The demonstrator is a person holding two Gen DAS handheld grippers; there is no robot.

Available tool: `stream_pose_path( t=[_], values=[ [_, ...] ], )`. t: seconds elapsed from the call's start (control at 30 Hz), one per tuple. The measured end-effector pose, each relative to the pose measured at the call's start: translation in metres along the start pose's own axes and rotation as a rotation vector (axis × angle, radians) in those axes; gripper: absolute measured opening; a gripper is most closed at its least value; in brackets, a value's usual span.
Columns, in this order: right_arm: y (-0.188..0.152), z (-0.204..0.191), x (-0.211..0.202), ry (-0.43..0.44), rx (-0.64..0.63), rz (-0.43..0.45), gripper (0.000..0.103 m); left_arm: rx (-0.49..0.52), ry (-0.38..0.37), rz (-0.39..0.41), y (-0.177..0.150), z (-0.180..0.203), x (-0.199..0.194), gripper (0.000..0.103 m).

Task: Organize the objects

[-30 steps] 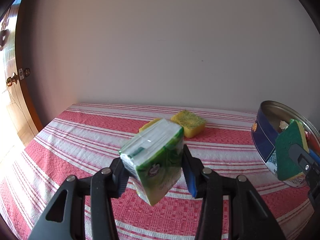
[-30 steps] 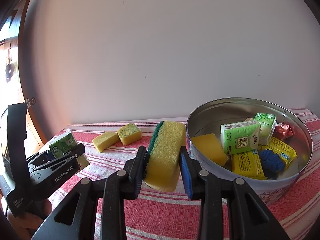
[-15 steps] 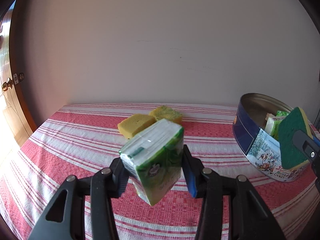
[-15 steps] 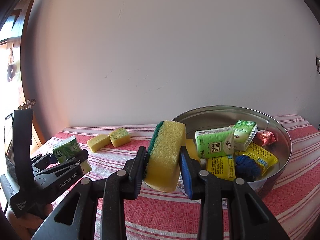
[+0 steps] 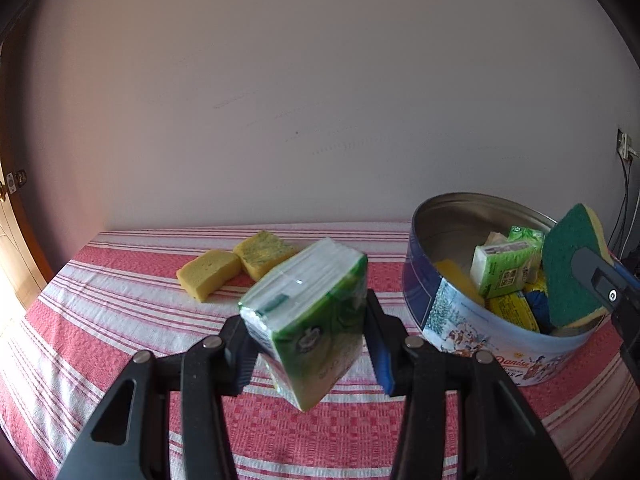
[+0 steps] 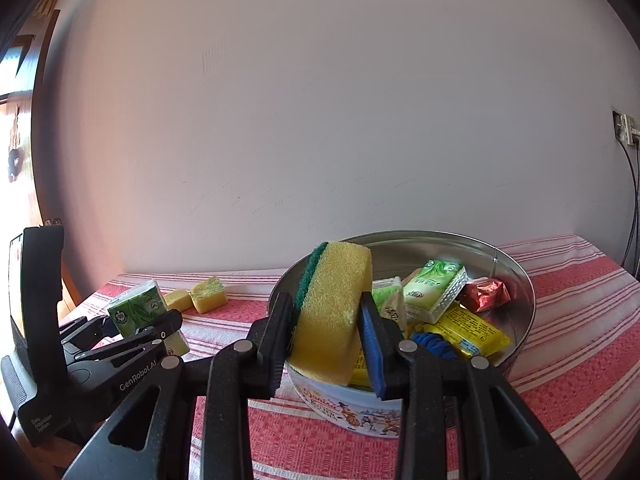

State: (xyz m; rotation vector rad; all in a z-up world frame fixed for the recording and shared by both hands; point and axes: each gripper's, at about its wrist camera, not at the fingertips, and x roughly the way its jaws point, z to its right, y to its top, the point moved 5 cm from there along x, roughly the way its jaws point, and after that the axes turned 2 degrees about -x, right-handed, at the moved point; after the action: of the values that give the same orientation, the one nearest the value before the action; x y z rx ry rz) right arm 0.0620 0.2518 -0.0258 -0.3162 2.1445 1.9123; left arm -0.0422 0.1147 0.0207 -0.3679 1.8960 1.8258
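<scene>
Red-and-white striped cloth [image 5: 120, 320] over the bench, pale wall behind. Left gripper [image 5: 306, 344] clamped on a green tissue pack [image 5: 308, 320] above the cloth. Right gripper [image 6: 326, 332] gripping a yellow-green sponge [image 6: 330, 312] over the round tin's [image 6: 516, 344] near rim. Two loose sponges [image 5: 236, 266] touching, well apart from the tin.

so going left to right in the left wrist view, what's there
plain yellow sponge → green-flecked yellow sponge → green tissue pack held in the left tool → cookie tin → green-and-yellow scrub sponge held in the right tool
</scene>
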Motion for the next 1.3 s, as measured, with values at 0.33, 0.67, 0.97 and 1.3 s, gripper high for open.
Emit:
stream_pose_path(
  t=[0.33, 0.67, 0.97, 1.3],
  values=[
    [0.014, 0.043, 0.0, -0.071, 0.017, 0.031, 0.035, 0.035, -0.054, 0.018, 0.013, 0.041, 0.001, 0.046],
    [0.024, 0.081, 0.016, -0.152, 0.009, 0.025, 0.035, 0.048, -0.115, 0.037, 0.028, 0.082, 0.004, 0.046],
    [0.029, 0.112, 0.033, -0.228, 0.013, 0.02, 0.035, 0.061, -0.144, 0.035, 0.03, 0.106, 0.008, 0.046],
    [0.028, 0.122, 0.044, -0.253, 0.0, -0.01, 0.035, 0.063, -0.163, 0.022, 0.033, 0.121, 0.016, 0.046]
  ],
)
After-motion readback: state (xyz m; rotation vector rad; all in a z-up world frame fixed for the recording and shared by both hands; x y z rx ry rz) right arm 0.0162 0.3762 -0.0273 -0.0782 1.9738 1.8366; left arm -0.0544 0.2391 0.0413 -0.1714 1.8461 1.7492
